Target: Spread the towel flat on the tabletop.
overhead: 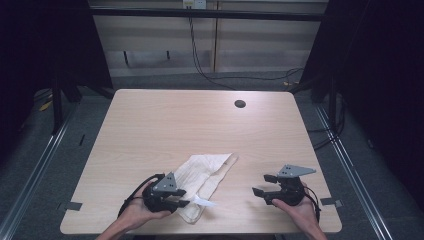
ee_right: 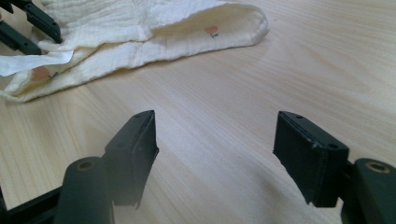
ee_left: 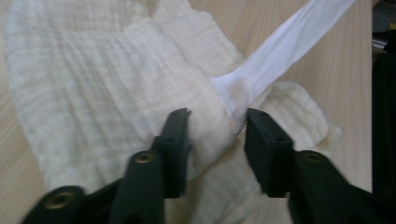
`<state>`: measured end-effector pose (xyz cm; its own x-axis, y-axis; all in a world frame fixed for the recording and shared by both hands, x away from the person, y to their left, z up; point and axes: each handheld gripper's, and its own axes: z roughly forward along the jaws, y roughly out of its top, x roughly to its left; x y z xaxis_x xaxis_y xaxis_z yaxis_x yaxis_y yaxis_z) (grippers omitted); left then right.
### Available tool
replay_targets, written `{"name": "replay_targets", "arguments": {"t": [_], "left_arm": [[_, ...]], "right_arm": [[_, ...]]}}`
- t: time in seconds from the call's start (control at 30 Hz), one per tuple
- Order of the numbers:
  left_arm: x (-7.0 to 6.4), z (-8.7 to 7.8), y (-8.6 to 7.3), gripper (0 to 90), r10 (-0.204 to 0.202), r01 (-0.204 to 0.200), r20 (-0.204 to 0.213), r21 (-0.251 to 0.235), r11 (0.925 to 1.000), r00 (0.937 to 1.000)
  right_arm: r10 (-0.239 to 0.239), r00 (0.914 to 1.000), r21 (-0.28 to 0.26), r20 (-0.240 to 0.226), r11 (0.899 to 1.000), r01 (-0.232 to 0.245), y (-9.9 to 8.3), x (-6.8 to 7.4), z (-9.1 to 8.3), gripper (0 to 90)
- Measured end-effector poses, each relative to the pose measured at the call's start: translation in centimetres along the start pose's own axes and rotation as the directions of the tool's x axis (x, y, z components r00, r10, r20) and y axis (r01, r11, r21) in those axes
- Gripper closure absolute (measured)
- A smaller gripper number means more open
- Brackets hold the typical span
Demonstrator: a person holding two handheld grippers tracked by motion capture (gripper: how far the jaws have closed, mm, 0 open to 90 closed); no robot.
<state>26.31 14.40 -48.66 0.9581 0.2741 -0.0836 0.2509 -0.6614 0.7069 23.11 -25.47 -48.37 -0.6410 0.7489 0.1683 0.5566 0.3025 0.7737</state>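
A cream muslin cloth lies folded on the wooden table, running from near the middle down to the front left. A white strip sticks out of the cloth's near end. My left gripper is at that near end, its jaws pinching a raised fold of the cloth where the strip starts. My right gripper stands open over bare wood at the front right, well apart from the cloth, with nothing between its jaws.
A round cable hole sits near the table's far edge. Grey tape marks lie at the front corners. Metal rails and cables run along the floor around the table. The left gripper appears at the top left of the right gripper view.
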Motion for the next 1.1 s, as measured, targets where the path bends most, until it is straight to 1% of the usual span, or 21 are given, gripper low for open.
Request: {"name": "replay_targets", "arguments": {"t": [0.07,0.1,0.13,0.17,0.2,0.23,0.33,0.43,0.5,0.53,0.6,0.63,0.67,0.77,0.83,0.87,0.9,0.93,1.0,1.03,1.1], "left_arm": [[0.3,-0.1,0.0,76.8,-0.018,0.018,0.010,-0.020,0.9996,0.9998],[0.5,-0.3,0.0,80.6,-0.020,0.020,0.015,-0.017,0.9997,0.9997],[0.5,-0.4,0.0,83.4,-0.028,0.028,-0.002,-0.013,0.9995,0.9996],[0.5,-0.4,0.0,85.5,-0.034,0.034,-0.003,-0.019,0.9992,0.9994],[0.6,-0.4,0.0,86.2,-0.039,0.039,0.003,-0.030,0.9988,0.9992],[0.6,-0.5,0.1,86.6,-0.036,0.036,0.002,-0.030,0.9989,0.9993],[0.6,-1.1,0.6,86.8,-0.049,0.050,0.014,-0.078,0.9957,0.9987],[1.0,-1.9,0.8,86.9,-0.063,0.064,0.009,-0.115,0.9913,0.9980],[1.4,-2.3,0.6,86.9,-0.077,0.076,0.000,-0.127,0.9890,0.9971],[1.7,-2.8,0.6,86.9,-0.081,0.079,-0.011,-0.143,0.9866,0.9966],[1.9,-3.8,0.9,87.3,-0.102,0.093,-0.040,-0.181,0.9790,0.9940],[2.1,-4.3,0.9,87.4,-0.110,0.099,-0.042,-0.200,0.9747,0.9930],[2.3,-4.6,0.9,87.4,-0.120,0.109,-0.042,-0.209,0.9720,0.9919],[3.2,-5.5,0.3,87.5,-0.144,0.125,-0.069,-0.226,0.9661,0.9872],[3.6,-5.7,-0.1,87.5,-0.154,0.132,-0.085,-0.225,0.9654,0.9844],[3.9,-5.8,-0.3,87.4,-0.166,0.141,-0.092,-0.234,0.9619,0.9818],[4.0,-5.9,-0.3,87.4,-0.166,0.139,-0.096,-0.235,0.9619,0.9815],[4.1,-5.9,-0.4,87.4,-0.177,0.150,-0.094,-0.240,0.9592,0.9798],[4.5,-5.9,-0.5,87.4,-0.184,0.156,-0.096,-0.242,0.9577,0.9783],[4.6,-5.9,-0.6,87.4,-0.180,0.153,-0.097,-0.237,0.9593,0.9789],[4.7,-5.7,-0.7,87.3,-0.189,0.162,-0.092,-0.241,0.9570,0.9777]], "right_arm": [[-0.002,1.0000,0.001,0.000,1.000,0.002,0.0,0.0,0.0,29.9],[-0.003,1.0000,0.001,-0.003,1.000,0.003,0.1,0.0,0.1,30.0],[-0.003,1.0000,0.002,-0.002,1.000,0.003,0.1,0.0,0.2,30.0],[0.000,1.0000,0.005,-0.001,1.000,0.000,0.1,0.0,0.2,29.9],[-0.002,1.0000,0.006,-0.002,1.000,0.002,0.1,0.0,0.3,29.9],[-0.001,1.0000,0.006,-0.003,1.000,0.001,0.1,0.0,0.3,29.9],[-0.002,1.0000,0.007,-0.003,1.000,0.002,0.2,0.0,0.5,29.9],[-0.005,1.0000,0.003,-0.005,1.000,0.005,0.6,0.0,0.7,29.9],[-0.010,0.9999,0.000,-0.002,1.000,0.010,0.9,-0.1,0.8,29.9],[-0.008,1.0000,-0.002,-0.002,1.000,0.008,1.1,-0.1,0.8,29.9],[-0.014,0.9999,-0.005,0.006,1.000,0.014,1.4,-0.2,0.8,30.0],[-0.018,0.9997,-0.007,0.016,1.000,0.018,1.6,-0.3,0.8,30.5],[-0.015,0.9998,-0.013,0.014,1.000,0.015,1.7,-0.4,0.8,32.4],[-0.015,0.9999,-0.022,0.006,1.000,0.015,2.3,-0.7,1.0,35.9],[-0.022,0.9997,-0.014,-0.009,1.000,0.022,2.8,-0.9,1.5,41.2],[-0.031,0.9994,-0.007,-0.013,1.000,0.031,3.2,-0.9,2.0,40.8],[-0.044,0.9989,0.011,-0.015,0.999,0.044,3.7,-1.0,2.8,40.0],[-0.049,0.9987,0.018,-0.018,0.999,0.049,4.0,-1.1,3.2,40.0],[-0.055,0.9983,0.024,-0.020,0.998,0.055,4.6,-1.4,4.2,39.9],[-0.053,0.9984,0.025,-0.022,0.998,0.053,4.9,-1.6,4.8,39.4],[-0.061,0.9979,0.042,-0.022,0.997,0.062,5.4,-2.2,6.2,39.5]]}}
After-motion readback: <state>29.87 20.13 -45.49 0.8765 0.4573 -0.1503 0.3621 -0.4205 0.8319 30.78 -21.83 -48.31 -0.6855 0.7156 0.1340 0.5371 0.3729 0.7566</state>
